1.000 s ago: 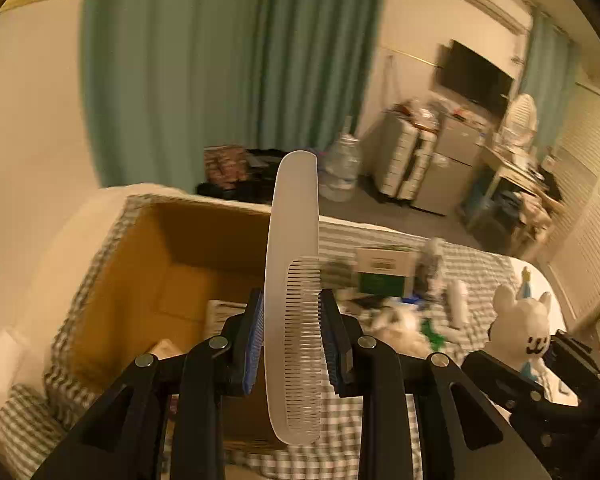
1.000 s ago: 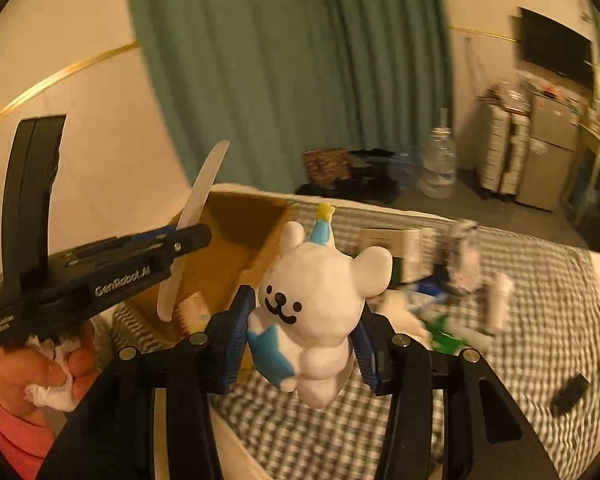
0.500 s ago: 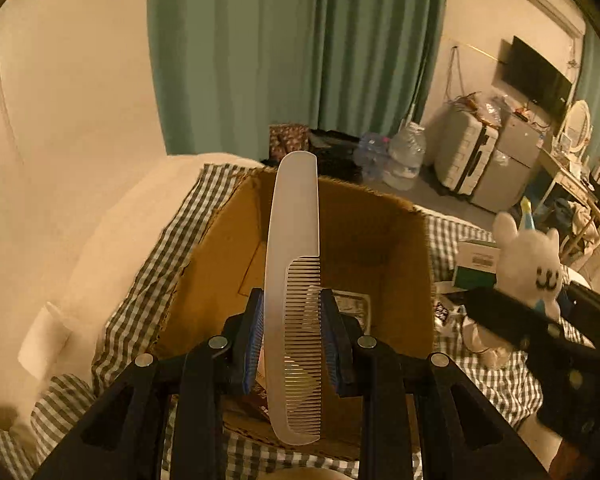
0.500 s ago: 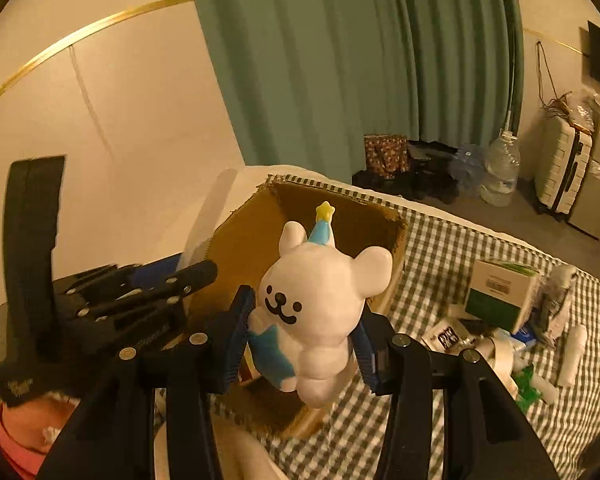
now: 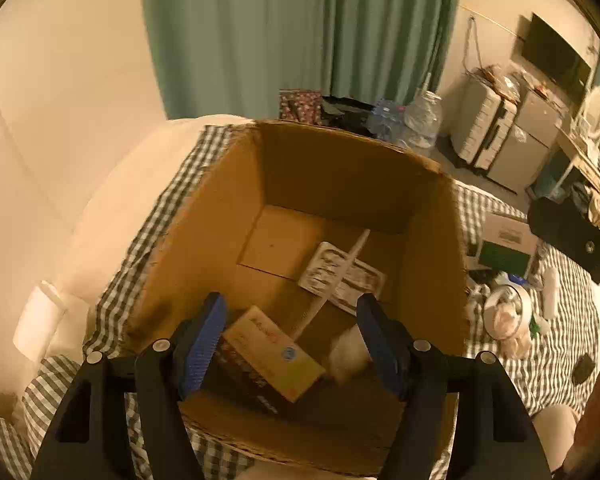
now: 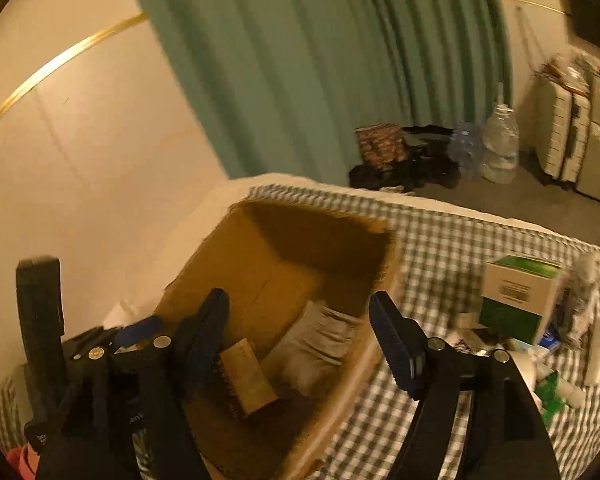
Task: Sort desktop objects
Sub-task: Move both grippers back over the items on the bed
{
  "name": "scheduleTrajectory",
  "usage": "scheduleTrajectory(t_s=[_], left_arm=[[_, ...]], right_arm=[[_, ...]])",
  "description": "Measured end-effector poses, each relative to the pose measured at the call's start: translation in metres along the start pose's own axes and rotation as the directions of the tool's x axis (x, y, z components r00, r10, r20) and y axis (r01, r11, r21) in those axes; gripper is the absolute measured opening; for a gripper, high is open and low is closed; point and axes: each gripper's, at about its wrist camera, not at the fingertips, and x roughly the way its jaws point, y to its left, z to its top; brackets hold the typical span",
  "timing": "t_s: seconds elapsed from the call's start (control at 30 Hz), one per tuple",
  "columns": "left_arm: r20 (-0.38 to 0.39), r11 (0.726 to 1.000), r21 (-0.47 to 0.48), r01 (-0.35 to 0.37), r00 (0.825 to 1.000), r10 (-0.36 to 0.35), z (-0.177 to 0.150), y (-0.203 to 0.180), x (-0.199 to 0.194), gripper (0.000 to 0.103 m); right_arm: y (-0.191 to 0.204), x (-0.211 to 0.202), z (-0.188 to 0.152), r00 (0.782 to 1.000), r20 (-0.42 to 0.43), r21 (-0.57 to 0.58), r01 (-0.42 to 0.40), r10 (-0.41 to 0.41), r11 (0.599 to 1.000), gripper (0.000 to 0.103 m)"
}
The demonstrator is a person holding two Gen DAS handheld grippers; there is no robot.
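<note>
1. Both jaws of my left hand-held gripper (image 5: 290, 332) are opening over the cardboard box (image 5: 228, 216), nothing between them.
2. My right hand-held gripper (image 6: 300, 334) is opening too, empty.
3. I see the comb (image 5: 332, 286) inside the box, lying across a blister pack (image 5: 342, 276).
4. I see a blurry white toy (image 5: 348, 354) in the box's near right corner.
5. More things sit on the checked bed (image 6: 440, 248).

White blur in cardboard box (image 5: 428, 240) corner (image 5: 350, 354), perhaps the toy

Comb (image 5: 342, 276) in cardboard box (image 5: 340, 168), across blister pack (image 5: 342, 278).
</note>
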Motion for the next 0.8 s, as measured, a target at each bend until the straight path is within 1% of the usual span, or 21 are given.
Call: scheduleTrajectory(t_s=[0.07, 0.1, 0.17, 0.23, 0.3, 0.37, 0.4, 0.47, 0.57, 0.63, 0.67, 0.73, 0.8], left_arm=[[0.015, 0.999, 0.037, 0.023, 1.0, -0.023, -0.002, -0.018, -0.006, 0.071], [0.019, 0.998, 0.053, 0.038, 0.999, -0.039, -0.003, -0.028, -0.008, 0.072], [0.026, 0.994, 0.08, 0.079, 0.996, -0.081, -0.01, -0.052, -0.014, 0.075], [0.032, 0.987, 0.107, 0.118, 0.992, -0.122, -0.016, -0.079, -0.019, 0.078], [0.03, 0.978, 0.135, 0.157, 0.986, -0.163, -0.023, -0.109, -0.023, 0.08], [0.025, 0.966, 0.167, 0.197, 0.979, -0.204, -0.031, -0.14, -0.024, 0.08], [0.022, 0.961, 0.182, 0.21, 0.976, -0.217, -0.035, -0.153, -0.023, 0.081], [0.011, 0.95, 0.216, 0.227, 0.972, -0.235, -0.045, -0.184, -0.02, 0.081], [-0.017, 0.936, 0.261, 0.234, 0.971, -0.238, -0.053, -0.224, -0.014, 0.081], [-0.024, 0.931, 0.272, 0.242, 0.969, -0.245, -0.057, -0.246, -0.01, 0.081], [-0.03, 0.929, 0.271, 0.25, 0.967, -0.252, -0.059, -0.258, -0.007, 0.082], [-0.047, 0.926, 0.276, 0.258, 0.966, -0.255, -0.063, -0.276, -0.001, 0.082], [-0.059, 0.917, 0.309, 0.25, 0.968, -0.244, -0.069, -0.297, 0.005, 0.082]], right_arm=[[-0.023, -0.01, -0.003, 0.999, 0.007, 0.041, 0.05, -0.05, 0.998, 0.073], [-0.038, -0.016, -0.006, 0.996, 0.001, 0.063, 0.088, -0.088, 0.994, 0.073], [-0.066, -0.029, -0.013, 0.985, -0.003, 0.101, 0.169, -0.17, 0.98, 0.073], [-0.095, -0.051, -0.023, 0.966, -0.008, 0.143, 0.255, -0.257, 0.956, 0.073], [-0.135, -0.078, -0.034, 0.942, -0.009, 0.204, 0.331, -0.336, 0.921, 0.073], [-0.175, -0.108, -0.05, 0.923, -0.011, 0.281, 0.372, -0.385, 0.885, 0.073], [-0.189, -0.118, -0.054, 0.913, -0.009, 0.309, 0.39, -0.408, 0.867, 0.073], [-0.218, -0.142, -0.068, 0.891, -0.007, 0.355, 0.427, -0.455, 0.832, 0.073], [-0.249, -0.171, -0.092, 0.852, -0.024, 0.383, 0.49, -0.522, 0.783, 0.073], [-0.269, -0.185, -0.108, 0.816, -0.064, 0.382, 0.551, -0.574, 0.741, 0.073], [-0.277, -0.19, -0.116, 0.804, -0.078, 0.385, 0.57, -0.59, 0.726, 0.073], [-0.291, -0.205, -0.13, 0.797, -0.096, 0.402, 0.579, -0.596, 0.71, 0.073], [-0.306, -0.209, -0.14, 0.788, -0.115, 0.425, 0.59, -0.605, 0.687, 0.073]])
